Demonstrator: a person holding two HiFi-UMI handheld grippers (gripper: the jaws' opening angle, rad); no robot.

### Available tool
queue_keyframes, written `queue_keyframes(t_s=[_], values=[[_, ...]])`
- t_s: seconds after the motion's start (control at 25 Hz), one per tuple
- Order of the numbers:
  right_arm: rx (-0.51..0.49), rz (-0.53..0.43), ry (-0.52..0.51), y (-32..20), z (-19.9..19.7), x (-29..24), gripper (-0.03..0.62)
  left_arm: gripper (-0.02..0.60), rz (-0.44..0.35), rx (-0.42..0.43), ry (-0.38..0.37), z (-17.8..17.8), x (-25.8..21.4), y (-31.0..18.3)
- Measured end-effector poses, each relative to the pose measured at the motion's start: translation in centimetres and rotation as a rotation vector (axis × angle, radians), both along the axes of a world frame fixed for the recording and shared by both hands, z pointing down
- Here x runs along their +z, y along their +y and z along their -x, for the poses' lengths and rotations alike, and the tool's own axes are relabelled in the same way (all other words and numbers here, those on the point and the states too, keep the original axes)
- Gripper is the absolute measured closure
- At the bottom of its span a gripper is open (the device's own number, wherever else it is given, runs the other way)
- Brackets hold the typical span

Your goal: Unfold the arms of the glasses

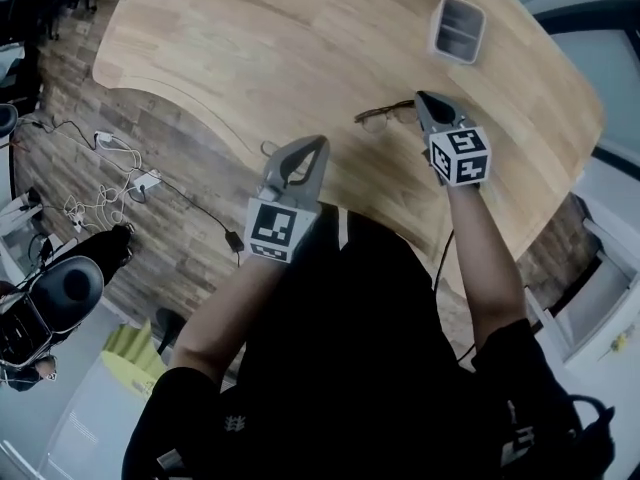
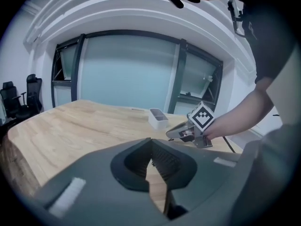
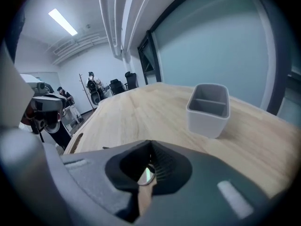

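The folded glasses point(image 1: 380, 116), thin and dark-framed, lie on the wooden table point(image 1: 300, 38) just left of my right gripper point(image 1: 422, 97). That gripper hangs right over them, its jaws together and nothing clamped. In the right gripper view one lens point(image 3: 147, 174) shows through the hollow behind the closed tips point(image 3: 150, 144). My left gripper point(image 1: 318, 144) is shut and empty near the table's front edge, a short way left of the glasses. In the left gripper view its tips point(image 2: 150, 141) meet, and the right gripper point(image 2: 170, 134) shows ahead, low over the table.
A grey two-compartment bin point(image 1: 458, 28) point(image 3: 208, 108) point(image 2: 158, 118) stands beyond the glasses toward the far edge. The curved table edge point(image 1: 200, 118) runs left of my left gripper, with cables and a power strip point(image 1: 120, 163) on the floor below. Office chairs point(image 2: 19, 95) stand at the far left.
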State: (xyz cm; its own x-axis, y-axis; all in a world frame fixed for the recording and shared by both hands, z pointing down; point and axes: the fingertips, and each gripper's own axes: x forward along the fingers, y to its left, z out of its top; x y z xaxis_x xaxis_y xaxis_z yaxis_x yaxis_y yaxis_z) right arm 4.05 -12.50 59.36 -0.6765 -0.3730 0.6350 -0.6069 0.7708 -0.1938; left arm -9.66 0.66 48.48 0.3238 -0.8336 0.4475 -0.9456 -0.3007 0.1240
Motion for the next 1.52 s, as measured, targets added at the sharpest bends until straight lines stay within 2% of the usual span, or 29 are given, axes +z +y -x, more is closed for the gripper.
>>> queue_keyframes(t_s=[0.2,0.32,0.48,0.6,0.76,0.92,1.16,1.32,1.52], values=[[0.008,0.101,0.043,4.1,-0.9,1.6,0.592,0.575,-0.002,-0.014,0.009,0.9,0.1,0.4],[0.002,0.125,0.038,6.5,-1.7,1.5,0.592,0.575,-0.018,0.0,0.018,0.5,-0.2,0.1],[0.006,0.077,-0.037,7.4,-2.2,-0.7,0.592,0.575,-0.033,0.023,0.027,0.1,-0.6,-0.2],[-0.057,0.056,-0.068,8.7,-1.8,-1.5,0.591,0.575,-0.034,0.037,0.027,0.0,-0.6,-0.1],[-0.115,0.012,-0.007,10.1,-1.6,-1.2,0.516,0.575,-0.031,0.051,0.024,0.2,-0.2,-0.1],[-0.136,0.005,0.074,11.3,-2.0,0.2,0.517,0.575,-0.025,0.062,0.022,0.3,0.1,0.0],[-0.079,0.04,0.142,11.1,-2.9,2.4,0.53,0.575,-0.019,0.083,0.01,0.7,0.4,-0.2],[-0.096,0.047,0.142,11.1,-2.8,2.2,0.565,0.575,-0.01,0.092,0.003,0.4,0.4,-0.3],[-0.124,0.012,0.104,10.5,-2.5,0.2,0.566,0.575,-0.014,0.097,-0.011,-0.8,-0.3,-1.4]])
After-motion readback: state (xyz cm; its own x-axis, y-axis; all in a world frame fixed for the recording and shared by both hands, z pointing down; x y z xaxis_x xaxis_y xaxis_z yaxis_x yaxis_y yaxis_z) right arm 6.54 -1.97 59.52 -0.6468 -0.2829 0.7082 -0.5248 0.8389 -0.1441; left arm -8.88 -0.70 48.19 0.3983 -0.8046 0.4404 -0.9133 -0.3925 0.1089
